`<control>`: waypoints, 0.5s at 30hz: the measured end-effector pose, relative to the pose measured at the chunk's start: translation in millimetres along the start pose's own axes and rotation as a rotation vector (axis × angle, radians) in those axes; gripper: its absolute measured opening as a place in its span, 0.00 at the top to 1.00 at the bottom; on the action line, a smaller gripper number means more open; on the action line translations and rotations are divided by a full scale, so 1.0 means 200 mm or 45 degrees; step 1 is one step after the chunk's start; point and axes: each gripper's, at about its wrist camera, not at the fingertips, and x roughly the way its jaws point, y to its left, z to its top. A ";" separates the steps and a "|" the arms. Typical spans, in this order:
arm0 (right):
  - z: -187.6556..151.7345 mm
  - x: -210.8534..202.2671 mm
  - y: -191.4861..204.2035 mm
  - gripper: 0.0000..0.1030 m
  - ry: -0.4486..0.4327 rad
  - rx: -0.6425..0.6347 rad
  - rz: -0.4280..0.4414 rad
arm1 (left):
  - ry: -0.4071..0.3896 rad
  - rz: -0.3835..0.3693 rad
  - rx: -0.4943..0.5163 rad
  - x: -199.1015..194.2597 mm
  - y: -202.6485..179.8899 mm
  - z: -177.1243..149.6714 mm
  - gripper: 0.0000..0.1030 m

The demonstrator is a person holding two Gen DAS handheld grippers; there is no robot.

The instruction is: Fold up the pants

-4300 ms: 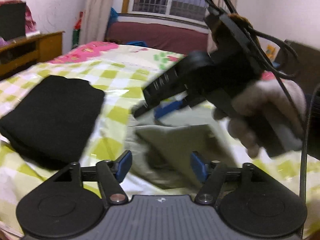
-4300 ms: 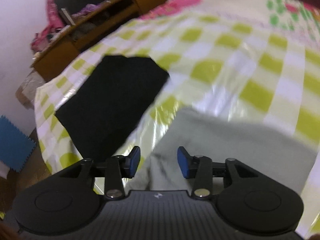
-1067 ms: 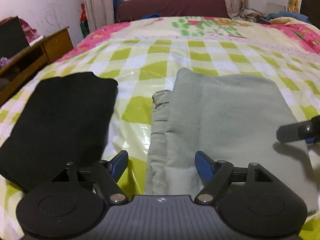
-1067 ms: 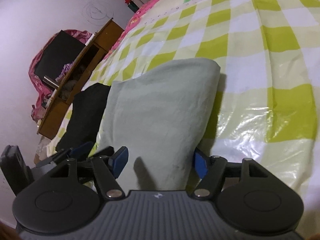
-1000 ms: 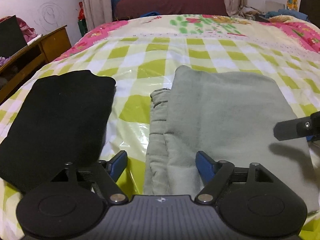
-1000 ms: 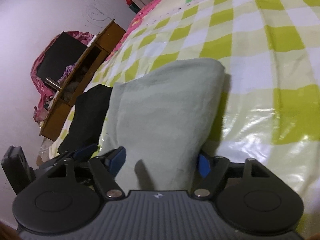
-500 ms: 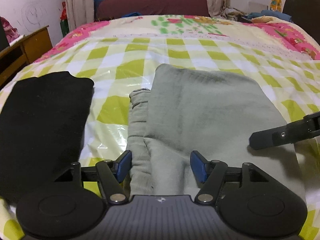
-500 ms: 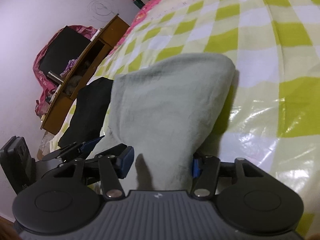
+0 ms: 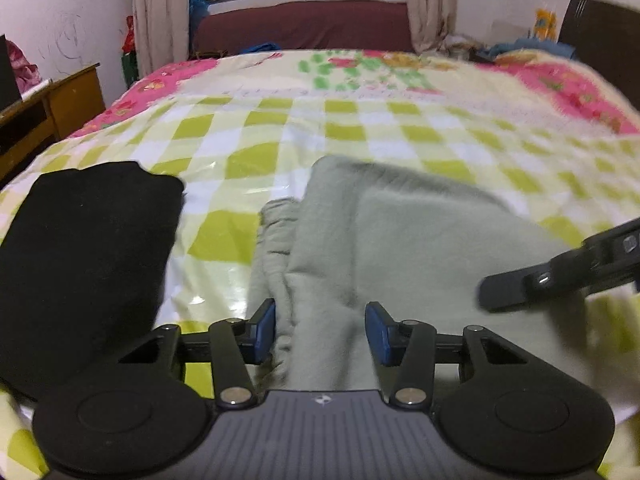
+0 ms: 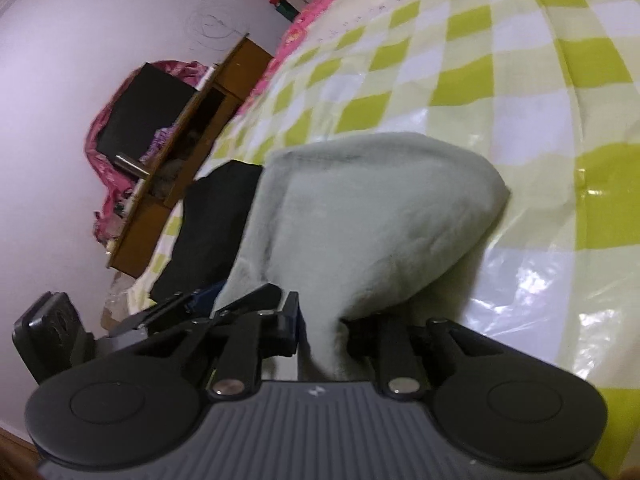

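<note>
Right hand-held gripper (image 10: 320, 330) angled down, jaws just closing – pinching near edge of grey-green pants (image 10: 360, 220). Left hand-held gripper (image 9: 320, 330) also narrowing, pads astride the pants' edge, not pressing. Pants on bed (image 9: 280, 128), black garment (image 9: 80, 248) beside.

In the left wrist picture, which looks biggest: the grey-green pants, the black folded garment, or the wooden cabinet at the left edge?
1. Grey-green pants
2. Black folded garment, nearly as big; both lie close to the camera, so this is unsure
3. Wooden cabinet, far off and partly cut off
</note>
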 end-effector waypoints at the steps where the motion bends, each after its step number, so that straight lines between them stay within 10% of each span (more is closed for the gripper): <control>1: 0.01 0.01 -0.01 0.77 0.007 0.018 -0.006 | 0.016 -0.002 -0.011 0.02 0.01 0.00 0.40; 15: -0.05 -0.06 -0.10 0.45 0.026 0.055 0.071 | 0.050 -0.068 -0.026 0.03 0.10 -0.01 0.25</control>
